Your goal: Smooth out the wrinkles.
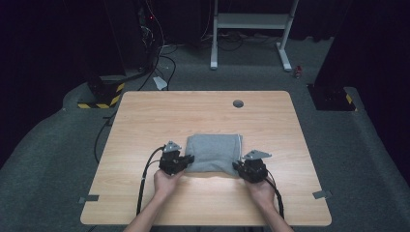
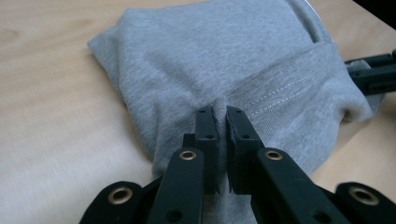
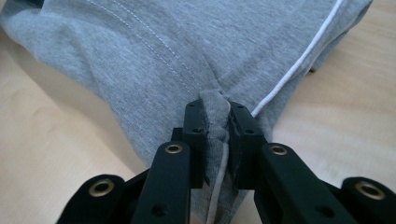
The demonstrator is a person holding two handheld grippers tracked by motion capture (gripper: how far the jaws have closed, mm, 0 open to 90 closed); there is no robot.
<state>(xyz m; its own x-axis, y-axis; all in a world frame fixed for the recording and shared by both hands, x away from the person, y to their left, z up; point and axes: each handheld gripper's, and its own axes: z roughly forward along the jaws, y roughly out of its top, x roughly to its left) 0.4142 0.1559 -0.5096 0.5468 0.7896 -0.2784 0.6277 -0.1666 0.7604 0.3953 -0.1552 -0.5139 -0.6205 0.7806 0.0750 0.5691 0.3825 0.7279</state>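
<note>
A folded grey garment (image 1: 214,152) lies in the middle of the wooden table (image 1: 145,121), with a white piping line along its right edge (image 3: 299,63). My left gripper (image 1: 188,160) is shut on the garment's near left corner; a pinch of grey cloth (image 2: 219,109) stands between its pads. At the near right corner my right gripper (image 1: 238,166) is shut on a thicker fold of the same cloth (image 3: 215,112). In the left gripper view the right gripper (image 2: 373,74) shows beyond the cloth at the far right. A hand holds each gripper from the table's near edge.
A round cable hole (image 1: 238,103) sits near the table's far edge. Black cables trail from both grippers over the near edge. Beyond the table stand a white frame (image 1: 251,29) and dark stands with striped bases (image 1: 101,94) on the grey floor.
</note>
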